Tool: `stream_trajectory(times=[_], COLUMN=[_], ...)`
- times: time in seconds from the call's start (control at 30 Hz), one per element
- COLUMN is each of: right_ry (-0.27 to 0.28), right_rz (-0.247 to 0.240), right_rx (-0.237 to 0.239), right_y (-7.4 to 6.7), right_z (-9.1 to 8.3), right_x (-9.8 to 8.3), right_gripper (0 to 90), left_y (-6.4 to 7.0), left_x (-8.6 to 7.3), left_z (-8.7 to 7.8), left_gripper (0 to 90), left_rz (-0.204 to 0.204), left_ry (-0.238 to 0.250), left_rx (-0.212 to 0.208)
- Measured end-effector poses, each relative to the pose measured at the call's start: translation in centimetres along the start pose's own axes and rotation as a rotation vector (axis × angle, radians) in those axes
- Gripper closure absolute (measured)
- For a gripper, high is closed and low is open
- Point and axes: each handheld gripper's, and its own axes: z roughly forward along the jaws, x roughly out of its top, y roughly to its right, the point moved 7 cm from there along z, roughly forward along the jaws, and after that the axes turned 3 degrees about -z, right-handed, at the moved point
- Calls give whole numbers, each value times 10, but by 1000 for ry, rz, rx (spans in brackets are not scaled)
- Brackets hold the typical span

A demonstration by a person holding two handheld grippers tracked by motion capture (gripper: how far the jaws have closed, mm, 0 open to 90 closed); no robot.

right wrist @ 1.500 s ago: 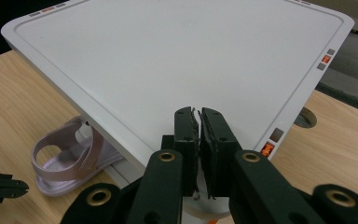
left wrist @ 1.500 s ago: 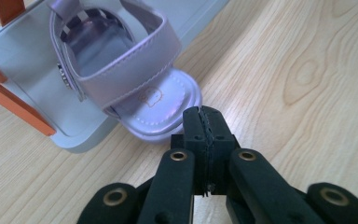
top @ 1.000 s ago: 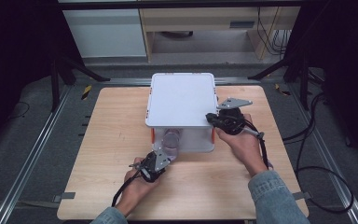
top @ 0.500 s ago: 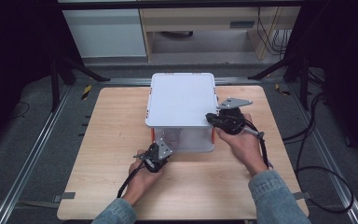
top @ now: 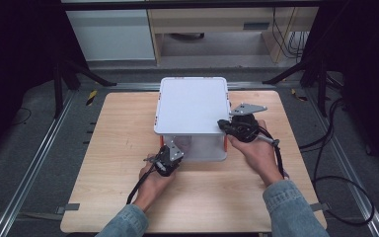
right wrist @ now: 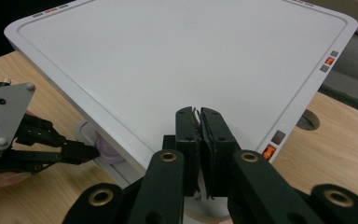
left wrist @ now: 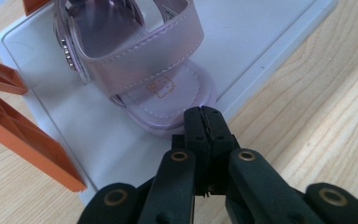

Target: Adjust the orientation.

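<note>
Grippers, two in all, one in each hand. Left gripper with jaws pressed flat together and nothing between them, tips just at the toe of a pink sandal; from the high view seen low at the near left corner of the shelf unit, in the left hand. Right gripper likewise closed tight on nothing, tips up against the near edge of the white top panel; from the high view seen at the unit's right side, in the right hand, grey three-cornered plate uppermost. Sandal: one, pale pink and glossy, with a broad strap across the foot, a small cartoon print on the insole and a row of studs along one side; lying on the white bottom panel of the unit, toe toward the panel's near edge, under the top panel. Panels: two, white, one above the other, joined by orange corner posts, of which two are countable in the left gripper view; small orange and grey marks along the edges of the top panel. Nothing on the top panel. Unit standing on one wooden table, toward its far middle. Sleeves: two, blue denim, at the bottom of the high view. Cable trailing from each gripper back along the forearm.
</note>
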Motion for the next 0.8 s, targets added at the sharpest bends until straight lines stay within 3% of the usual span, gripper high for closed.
stream_trajectory(times=[0.47, 0.53, 0.57, 0.63, 0.67, 0.7, 0.8], right_ry=[0, -1, -1, 8, 8, 37, 62], right_rz=[11, 13, 13, 32, 32, 65, 83], right_rx=[7, 9, 9, 5, 5, -5, -25], right_y=[1, 1, 1, 3, 3, 8, 13], right_z=[0, 0, 0, 0, 0, -2, -6], right_x=[0, 1, 1, 1, 1, 2, 3], right_gripper=[860, 837, 837, 719, 719, 628, 568], left_y=[-2, -3, -3, -5, -5, -5, -10], left_x=[2, 3, 3, 3, 3, 3, -4], left_z=[3, 1, 1, -6, -6, -10, -22], left_gripper=[896, 887, 872, 824, 799, 763, 602], left_rz=[-28, -50, -50, -81, -81, -89, -109], left_ry=[4, 27, 27, 52, 52, 62, 71], left_rx=[-7, -7, -7, -17, -17, -19, -20])
